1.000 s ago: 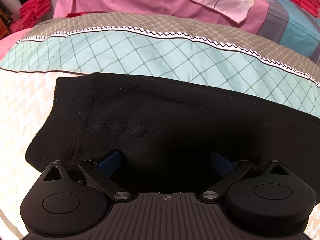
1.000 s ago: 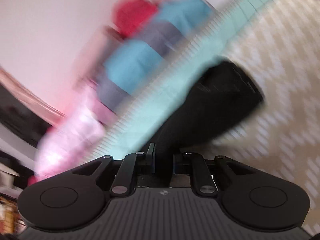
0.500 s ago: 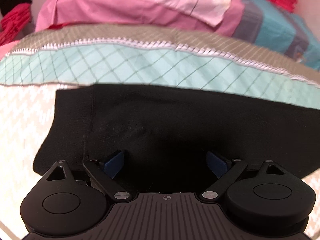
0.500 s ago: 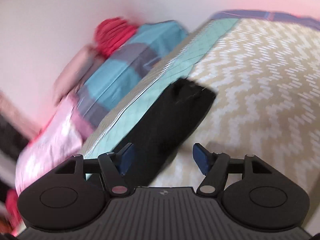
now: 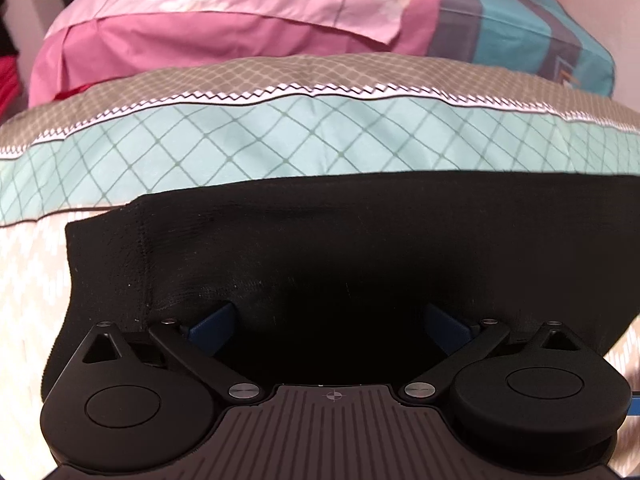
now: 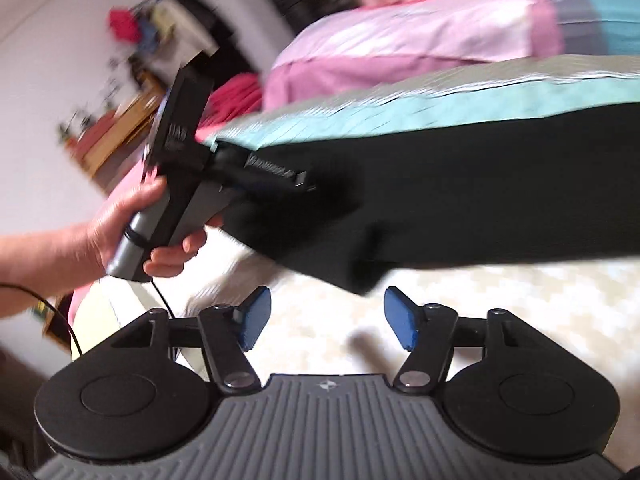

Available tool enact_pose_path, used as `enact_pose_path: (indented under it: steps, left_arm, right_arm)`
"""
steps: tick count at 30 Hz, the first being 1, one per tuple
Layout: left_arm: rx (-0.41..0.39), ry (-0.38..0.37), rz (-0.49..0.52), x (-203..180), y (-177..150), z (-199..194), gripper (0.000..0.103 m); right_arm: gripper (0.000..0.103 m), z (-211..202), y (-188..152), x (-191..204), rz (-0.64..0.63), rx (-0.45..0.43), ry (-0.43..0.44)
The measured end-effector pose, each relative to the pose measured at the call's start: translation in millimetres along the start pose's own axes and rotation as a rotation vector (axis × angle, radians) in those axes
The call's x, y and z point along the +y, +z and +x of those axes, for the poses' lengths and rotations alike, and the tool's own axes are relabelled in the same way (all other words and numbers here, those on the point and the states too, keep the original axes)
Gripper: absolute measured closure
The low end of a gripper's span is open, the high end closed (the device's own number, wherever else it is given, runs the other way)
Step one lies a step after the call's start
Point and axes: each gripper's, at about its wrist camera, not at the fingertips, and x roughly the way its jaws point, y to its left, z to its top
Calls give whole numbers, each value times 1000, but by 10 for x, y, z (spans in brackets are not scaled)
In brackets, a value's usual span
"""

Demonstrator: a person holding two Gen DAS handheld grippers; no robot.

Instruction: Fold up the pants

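While black pants (image 5: 360,248) lie flat on bed (image 6: 500,300), left hand-held gripper (image 5: 328,322) gapes wide over fabric, gripping nothing; right hand-held gripper (image 6: 326,322) spread, empty. Best pinch hem edge squarely before lifting.

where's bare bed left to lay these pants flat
The zigzag sheet in front of the pants, just past the open right claw, is bare. The teal quilt band behind them is free too. Beyond it, pink bedding crowds the bed.
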Motion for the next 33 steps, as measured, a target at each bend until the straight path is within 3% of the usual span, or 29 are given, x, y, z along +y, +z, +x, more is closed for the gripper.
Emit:
enact_pose_path:
  steps: [2, 4, 6, 7, 9, 10, 12, 15, 16, 17, 19, 20, 22, 25, 27, 28, 29, 31, 33]
  left_arm:
    - [5, -19, -5, 35, 11, -10, 0]
    - [12, -42, -35, 88, 30, -32, 0]
    - [20, -71, -68, 158, 60, -17, 0]
    - [24, -84, -80, 180, 73, -18, 0]
    - [35, -104, -92, 209, 92, -15, 0]
    - [40, -111, -94, 222, 101, -14, 0]
    - [47, -121, -98, 245, 110, -16, 0]
    - [50, -136, -115, 285, 122, -13, 0]
    - [50, -139, -123, 301, 122, -18, 0]
    - [50, -142, -129, 308, 124, -17, 0]
    - [51, -144, -130, 321, 115, -31, 0]
    - [54, -142, -125, 317, 113, -35, 0]
    - [57, -138, -108, 303, 119, -31, 0]
    - [55, -132, -96, 289, 116, -24, 0]
    - [50, -126, -92, 273, 113, -16, 0]
    - [49, -123, -88, 266, 109, -15, 0]
    - [50, -121, -82, 256, 107, -9, 0]
    - [51, -114, -71, 236, 110, 0, 0]
    - [49, -109, -68, 228, 110, 9, 0]
  right_arm:
    - [41, 275, 91, 10, -7, 35, 9]
    - [45, 383, 177, 18, -42, -17, -28]
    - [44, 435, 256, -90, 44, -94, 18]
    - [43, 480, 261, -162, 101, -88, 66]
    - [41, 632, 253, -165, 95, 52, 196]
    - [41, 652, 254, -126, 42, 105, 210]
    - [41, 573, 317, -106, -44, 66, 172]
    - [39, 473, 413, -397, 106, -97, 153]
    - [38, 530, 443, -443, 137, -101, 178]
    - [37, 636, 452, -430, 128, -57, 211]
    - [36, 878, 433, -295, 66, 138, 329]
    - [33, 898, 418, -242, 31, 157, 335]
    - [34, 862, 481, -264, 8, 113, 314]
    - [40, 879, 566, -581, 195, 7, 298]
    - [38, 1001, 547, -523, 183, 69, 340]
    - [32, 1090, 506, -423, 147, 172, 410]
    - [26, 1123, 460, -305, 81, 231, 426]
    - [30, 1043, 484, -248, -25, 192, 379]
    - [37, 1040, 573, -490, 139, 126, 344]
